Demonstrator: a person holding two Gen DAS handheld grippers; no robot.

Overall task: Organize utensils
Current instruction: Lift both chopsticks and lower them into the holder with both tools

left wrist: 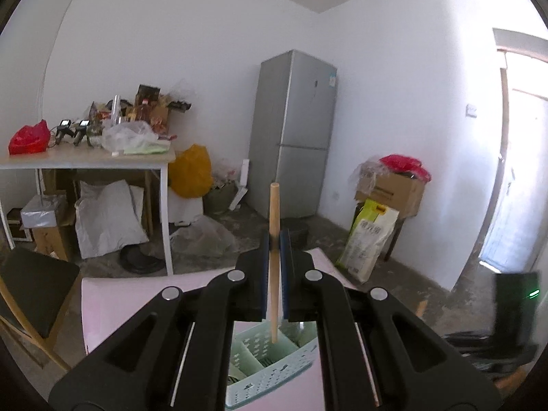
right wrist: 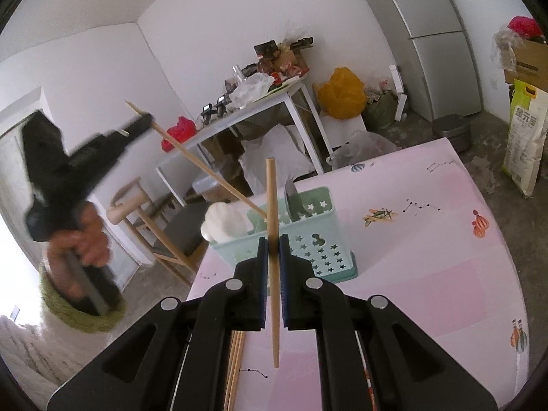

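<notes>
My left gripper [left wrist: 274, 239] is shut on a wooden chopstick [left wrist: 274, 212], held upright with its lower tip inside the mint-green utensil basket [left wrist: 274, 373]. In the right wrist view the left gripper [right wrist: 145, 120] is at the left, its chopstick [right wrist: 205, 167] slanting down into the basket [right wrist: 318, 239]. My right gripper [right wrist: 273, 241] is shut on another wooden chopstick [right wrist: 272, 198], held upright above the pink table [right wrist: 428, 257] just in front of the basket. The basket holds a white spoon [right wrist: 224, 221] and a metal utensil [right wrist: 293, 195].
Several loose chopsticks [right wrist: 234, 363] lie on the pink tablecloth under my right gripper. A wooden chair [right wrist: 164, 226] stands left of the table. A cluttered white table [left wrist: 85, 159], a grey fridge [left wrist: 294, 130], boxes and a rice bag [left wrist: 368, 236] stand beyond.
</notes>
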